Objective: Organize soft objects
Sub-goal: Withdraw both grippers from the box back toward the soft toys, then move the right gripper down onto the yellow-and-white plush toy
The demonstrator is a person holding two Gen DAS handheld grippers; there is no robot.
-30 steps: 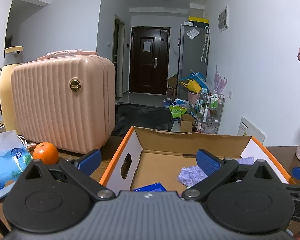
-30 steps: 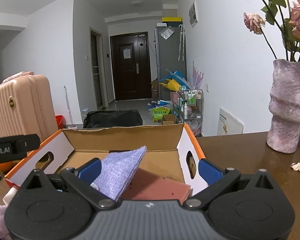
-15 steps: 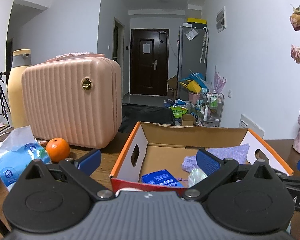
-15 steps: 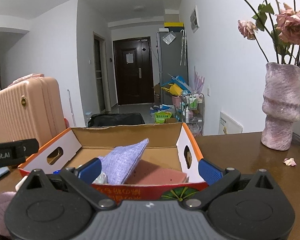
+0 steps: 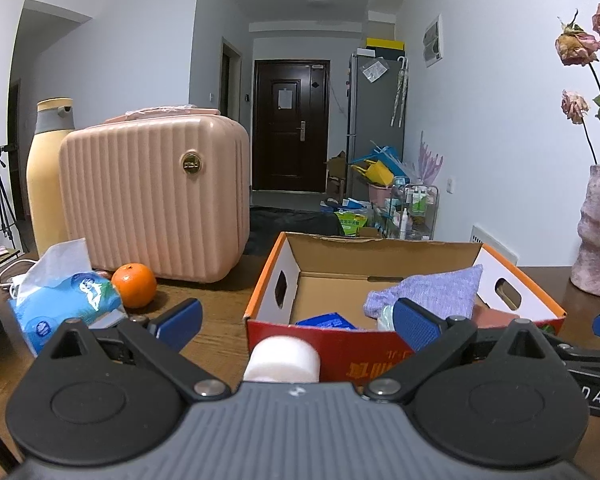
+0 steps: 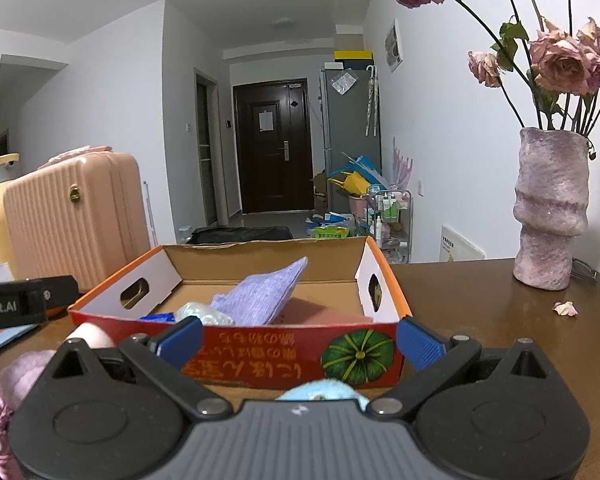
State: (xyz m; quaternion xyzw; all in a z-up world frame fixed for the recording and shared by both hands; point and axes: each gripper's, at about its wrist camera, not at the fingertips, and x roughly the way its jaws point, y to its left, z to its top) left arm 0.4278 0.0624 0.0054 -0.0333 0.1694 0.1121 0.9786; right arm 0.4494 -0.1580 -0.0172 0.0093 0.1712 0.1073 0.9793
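My biggest landmark, the ribbed pink hard-shell suitcase [image 5: 156, 200], sits left of the open orange-edged cardboard box [image 5: 380, 344] on the brown wooden table [image 6: 480, 312]. A second ago both cameras looked down into that box; now both have pulled back, so its red printed front wall fills the foreground. Inside lies the lavender woven cloth [image 6: 264, 296], leaning over a flat brick-red pad [image 6: 320, 312], with a blue packet [image 5: 326, 320] beside them. My left gripper [image 5: 296, 316] is spread wide and empty, a white foam roll [image 5: 282, 360] newly visible just below it. My right gripper [image 6: 298, 336] is likewise released, holding nothing. Only the left view shows the orange fruit [image 5: 134, 285] and blue tissue pack [image 5: 64, 304]; only the right shows the pumpkin print [image 6: 358, 356] and a pink satin bundle [image 6: 4, 408].
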